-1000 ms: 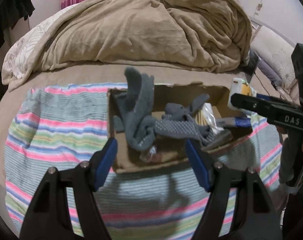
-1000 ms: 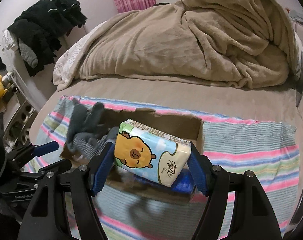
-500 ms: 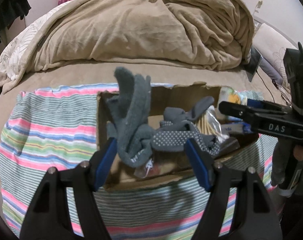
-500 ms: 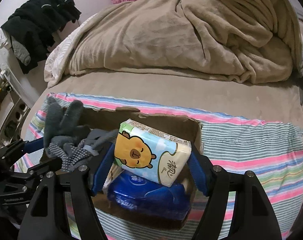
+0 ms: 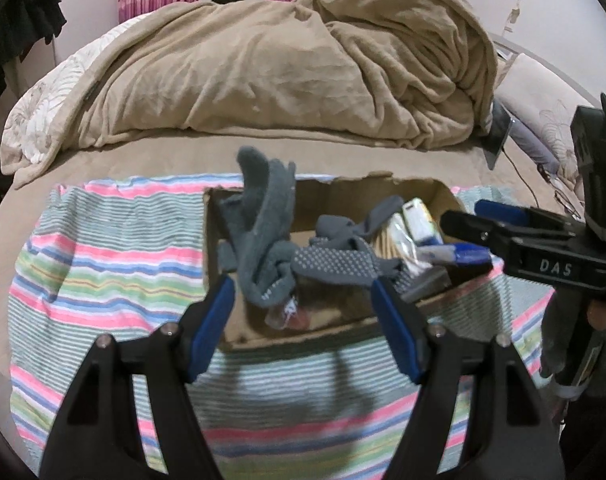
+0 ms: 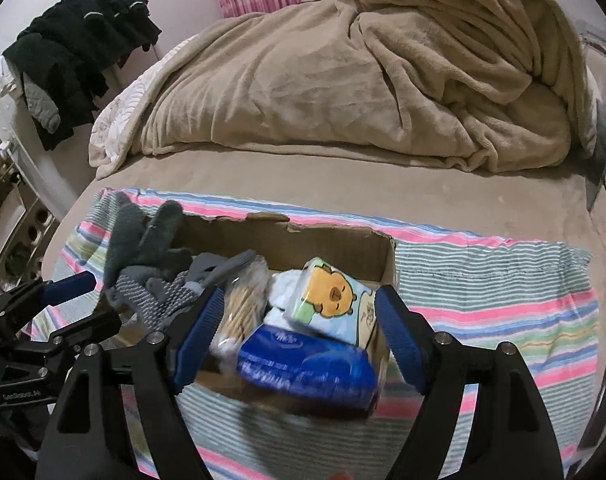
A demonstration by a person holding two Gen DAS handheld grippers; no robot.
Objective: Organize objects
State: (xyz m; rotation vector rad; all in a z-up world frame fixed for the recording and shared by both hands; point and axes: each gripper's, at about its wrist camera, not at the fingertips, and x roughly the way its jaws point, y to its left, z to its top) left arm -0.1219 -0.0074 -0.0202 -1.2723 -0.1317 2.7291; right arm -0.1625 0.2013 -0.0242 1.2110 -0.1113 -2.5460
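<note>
The soft tissue pack with a cartoon bear (image 6: 335, 300) has dropped from the right gripper (image 6: 299, 336) into the brown cardboard box (image 6: 323, 236). Both grippers, left (image 5: 303, 324) too, are spread wide and hold nothing. Next, fetch another thing.

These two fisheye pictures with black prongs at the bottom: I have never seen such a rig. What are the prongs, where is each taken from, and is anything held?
The prongs are hand-held two-finger grippers, one in each of a person's hands, each with a camera looking along its fingers. One picture is from the left gripper, the other from the right gripper.

Both look at a cardboard box on a striped cloth spread over a bed. In it lie grey gloves, a tissue pack with a cartoon animal, a blue packet and a bag of thin sticks.

Both grippers are open and hold nothing; the tissue pack lies in the box.
</note>
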